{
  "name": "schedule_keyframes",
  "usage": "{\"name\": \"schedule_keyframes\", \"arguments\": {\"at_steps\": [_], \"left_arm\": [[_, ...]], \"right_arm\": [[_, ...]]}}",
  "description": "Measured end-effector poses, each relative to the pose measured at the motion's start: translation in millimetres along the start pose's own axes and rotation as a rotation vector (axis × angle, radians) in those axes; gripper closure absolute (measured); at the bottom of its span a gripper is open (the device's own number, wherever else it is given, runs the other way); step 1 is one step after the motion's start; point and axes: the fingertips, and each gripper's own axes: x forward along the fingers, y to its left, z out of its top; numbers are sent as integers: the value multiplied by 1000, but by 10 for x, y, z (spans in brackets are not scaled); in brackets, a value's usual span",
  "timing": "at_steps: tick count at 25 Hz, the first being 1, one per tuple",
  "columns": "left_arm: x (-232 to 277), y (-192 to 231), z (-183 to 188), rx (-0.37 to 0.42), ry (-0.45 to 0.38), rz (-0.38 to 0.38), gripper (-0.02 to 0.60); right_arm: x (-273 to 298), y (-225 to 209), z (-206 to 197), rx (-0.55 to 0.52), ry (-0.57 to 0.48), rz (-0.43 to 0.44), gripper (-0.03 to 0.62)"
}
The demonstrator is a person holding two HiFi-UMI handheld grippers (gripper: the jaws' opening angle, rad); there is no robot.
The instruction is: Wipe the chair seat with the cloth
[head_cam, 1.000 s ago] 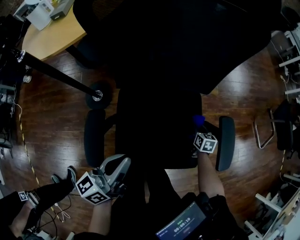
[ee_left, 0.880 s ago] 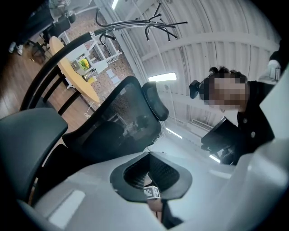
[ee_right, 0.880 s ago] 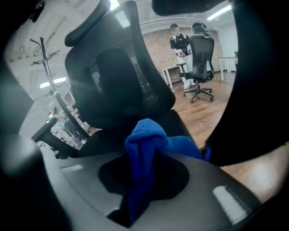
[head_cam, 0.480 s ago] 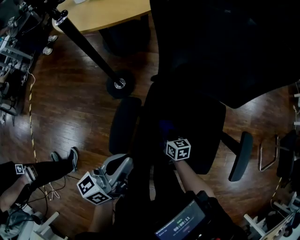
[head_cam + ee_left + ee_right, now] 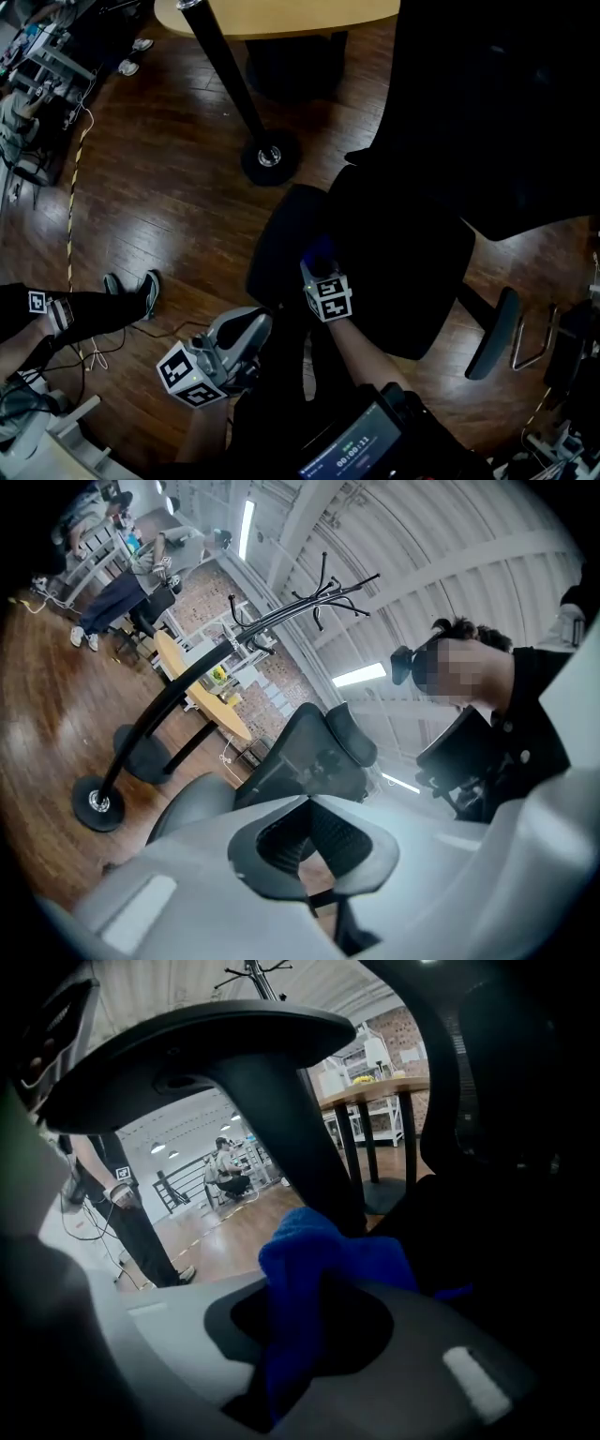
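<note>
At the left edge of the chair seat (image 5: 403,253), next to the armrest (image 5: 284,246):

- **Cloth (image 5: 322,251).** Blue and bunched. It is pinched in the jaws of your right gripper (image 5: 319,274). The right gripper view shows a wad of it pushing out past the jaw tips, with a fold running back down between them. The cloth looks to be against the seat, but the upholstery is too dark to confirm contact.
- **Left gripper (image 5: 239,333).** You hold it low and off the chair, over the wood floor (image 5: 169,216). Its jaws are pressed together at the tips with nothing between them, and it takes no part in the wipe.
- **Seat.** Black, with no visible dust, streak or damp mark, so you cannot read off which part is already wiped.
- **Progress, as a judgement.** The cloth is in your grip and at the seat, so pick-up and approach are done. The wipe itself looks to be in hand at one side. The broad middle, the far side toward the other armrest (image 5: 495,330) and the rear under the backrest (image 5: 487,112) are all well apart from the cloth. Count them as left to cover.
- **Surroundings.**
  - Coat-stand pole with a round base (image 5: 270,157), just beyond the chair.
  - Wooden table (image 5: 281,13), at the top edge.
  - Another person's leg and shoe (image 5: 136,298), at the left.
  - Small screen (image 5: 361,450), at your chest.
</note>
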Motion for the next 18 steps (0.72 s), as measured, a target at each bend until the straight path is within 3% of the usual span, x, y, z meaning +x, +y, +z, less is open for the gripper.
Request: {"name": "schedule_keyframes", "arguments": {"at_steps": [3, 7, 14, 18], "left_arm": [[-21, -7, -19, -4, 18, -19, 578], [119, -105, -100, -2, 63, -76, 578], [803, -370, -468, 2, 196, -206, 578], [1116, -635, -633, 11, 248, -277, 578]], "right_arm": [[-57, -60, -136, 21, -13, -19, 535], [-367, -397, -380, 89, -11, -107, 534], [-1592, -1599, -1169, 255, 31, -397, 536], [-2442, -2079, -1569, 353, 25, -555, 535]]}}
